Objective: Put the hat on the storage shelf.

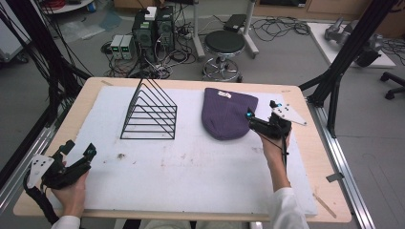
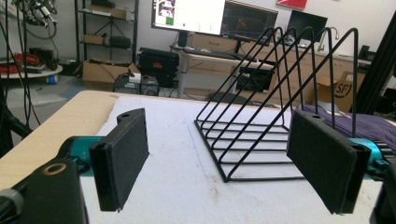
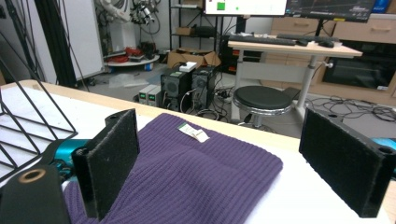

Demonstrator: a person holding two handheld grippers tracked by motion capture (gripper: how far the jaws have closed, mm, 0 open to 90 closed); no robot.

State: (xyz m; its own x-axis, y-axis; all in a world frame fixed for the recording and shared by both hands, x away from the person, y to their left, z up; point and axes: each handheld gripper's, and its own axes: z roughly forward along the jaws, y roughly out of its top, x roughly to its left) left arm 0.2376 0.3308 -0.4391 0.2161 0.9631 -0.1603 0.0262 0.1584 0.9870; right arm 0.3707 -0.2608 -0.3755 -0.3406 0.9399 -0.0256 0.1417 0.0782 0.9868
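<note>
A purple knit beanie with a small white label lies flat on the white mat, right of centre. My right gripper hovers at its right edge, jaws open; in the right gripper view the beanie lies between and under the open gripper. A black wire triangular rack stands left of the beanie. My left gripper rests open near the table's front left corner, pointing toward the rack; nothing lies within the left gripper.
The white mat covers most of the wooden table. Beyond the far edge are a black stool, computer boxes and floor cables. Black frame struts rise at the right.
</note>
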